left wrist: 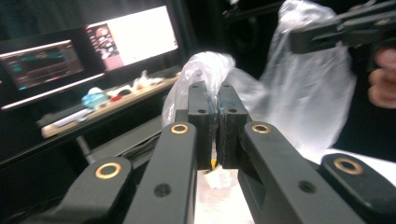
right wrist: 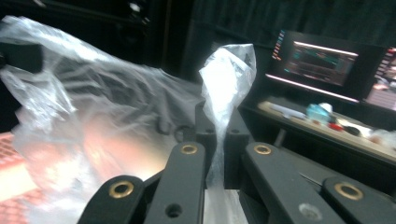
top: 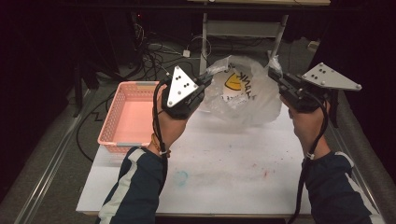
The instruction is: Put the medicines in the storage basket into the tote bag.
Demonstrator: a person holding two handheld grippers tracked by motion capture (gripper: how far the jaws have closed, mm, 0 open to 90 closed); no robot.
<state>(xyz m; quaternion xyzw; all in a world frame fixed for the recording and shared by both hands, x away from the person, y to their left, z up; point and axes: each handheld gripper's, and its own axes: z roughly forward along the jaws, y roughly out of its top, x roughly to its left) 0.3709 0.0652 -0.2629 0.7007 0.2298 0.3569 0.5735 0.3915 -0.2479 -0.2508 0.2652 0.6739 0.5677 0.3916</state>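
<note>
A clear plastic bag (top: 243, 91) with a yellow and black print hangs spread between my two grippers above the far part of the white table (top: 224, 163). My left gripper (top: 209, 73) is shut on the bag's left handle, whose bunched film (left wrist: 205, 70) rises from between the jaws. My right gripper (top: 272, 71) is shut on the right handle, a twisted strip of film (right wrist: 228, 79) coming up out of the pads. In the left gripper view the bag (left wrist: 308, 88) hangs to the right under the other gripper (left wrist: 336, 35).
A pink mesh basket (top: 130, 116) stands at the table's left edge, beside my left hand. A small teal ring mark (top: 181, 177) lies near the front. Cables run over the floor behind the table, and monitors (right wrist: 322, 63) glow on a bench beyond.
</note>
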